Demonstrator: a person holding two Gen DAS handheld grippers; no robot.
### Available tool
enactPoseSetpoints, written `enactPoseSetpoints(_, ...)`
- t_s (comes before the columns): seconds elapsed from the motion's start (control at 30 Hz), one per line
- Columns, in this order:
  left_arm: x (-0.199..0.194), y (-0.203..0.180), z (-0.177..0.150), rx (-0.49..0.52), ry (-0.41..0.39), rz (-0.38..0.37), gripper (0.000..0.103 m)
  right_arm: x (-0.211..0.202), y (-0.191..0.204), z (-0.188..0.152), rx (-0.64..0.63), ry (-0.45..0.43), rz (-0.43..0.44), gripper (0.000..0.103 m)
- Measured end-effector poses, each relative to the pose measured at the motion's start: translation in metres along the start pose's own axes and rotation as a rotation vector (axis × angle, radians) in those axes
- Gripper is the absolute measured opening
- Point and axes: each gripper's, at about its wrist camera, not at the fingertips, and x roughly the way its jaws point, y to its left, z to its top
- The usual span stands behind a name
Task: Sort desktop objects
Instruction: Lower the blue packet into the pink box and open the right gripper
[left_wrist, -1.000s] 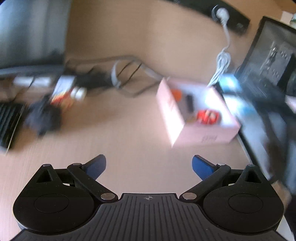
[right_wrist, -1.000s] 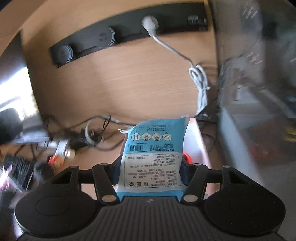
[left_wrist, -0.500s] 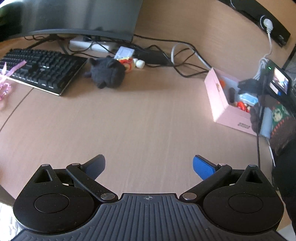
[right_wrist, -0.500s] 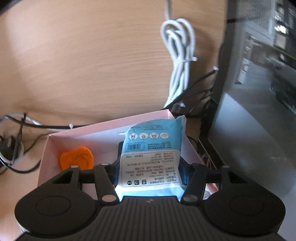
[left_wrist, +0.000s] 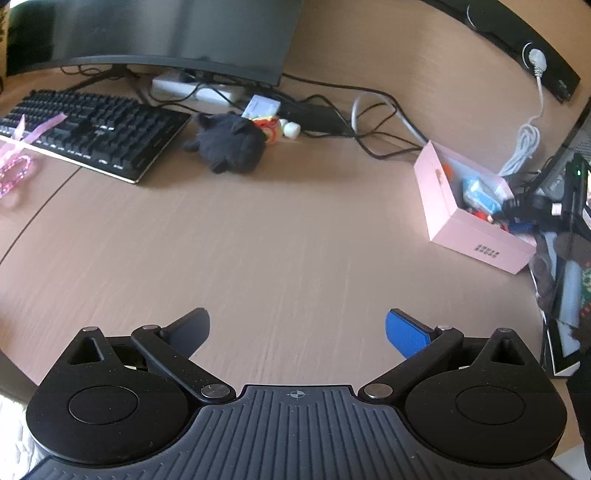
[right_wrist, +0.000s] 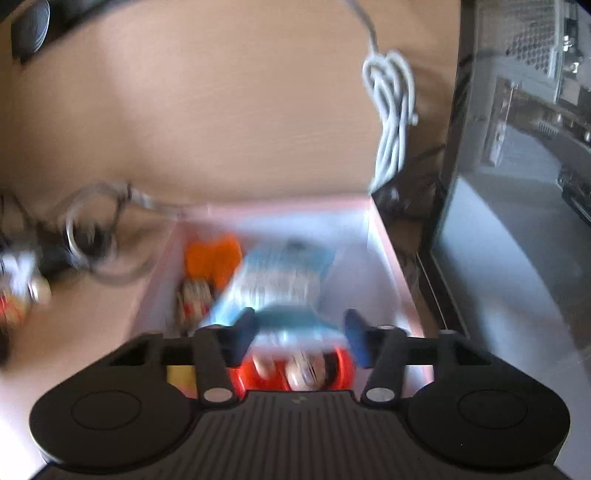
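Near the middle of the right wrist view, the blue packet (right_wrist: 280, 273) lies inside the pink box (right_wrist: 384, 236) beside an orange item (right_wrist: 212, 258); the right gripper (right_wrist: 299, 332) has just been closing, its jaws apart around the packet's near end, contact too blurred to tell. Upper left of the left view, a black plush toy (left_wrist: 231, 142) and small items (left_wrist: 269, 122) remain unsorted; the left gripper (left_wrist: 297, 328) is wide and empty.

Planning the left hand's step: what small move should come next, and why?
Probably ease the left gripper toward the black plush: its jaws stand open and empty over bare desk, and the plush lies outside the pink box.
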Motion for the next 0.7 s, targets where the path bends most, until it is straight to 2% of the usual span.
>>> enactPoseSetpoints(0.1,-0.001,0.003,-0.002,-0.010,0.000,-0.004,0.103,-0.005,-0.012,-0.004,0.047,0.042,-0.018,0.034)
enactPoseSetpoints(0.17,0.001,0.006,-0.003,-0.017,0.006,-0.003,0.103,-0.013,-0.015,-0.005,0.050,-0.002,-0.035,0.034)
enactPoseSetpoints(0.23,0.003,0.007,-0.003,-0.022,0.014,-0.002,0.103,-0.015,-0.019,-0.003,0.059,-0.051,0.013,0.034)
enactPoseSetpoints(0.37,0.007,0.004,-0.003,-0.013,0.026,-0.012,0.103,-0.006,-0.014,0.016,0.063,-0.117,0.056,0.034)
enactPoseSetpoints(0.5,0.009,-0.006,-0.003,0.029,0.029,-0.026,0.103,0.024,-0.009,0.029,0.069,-0.072,0.150,0.034)
enactPoseSetpoints(0.53,0.008,-0.008,-0.003,0.041,0.022,-0.025,0.103,0.030,-0.006,0.027,0.052,-0.046,0.122,0.033)
enactPoseSetpoints(0.6,0.006,-0.008,-0.004,0.054,-0.003,-0.014,0.103,0.037,-0.004,0.022,0.020,-0.031,-0.006,0.033)
enactPoseSetpoints(0.63,0.003,-0.007,-0.005,0.058,-0.023,-0.001,0.103,0.037,-0.006,0.019,0.021,-0.028,-0.040,0.034)
enactPoseSetpoints(0.7,0.002,-0.003,-0.006,0.059,-0.048,0.031,0.103,0.037,-0.010,0.016,0.046,-0.021,-0.051,0.035)
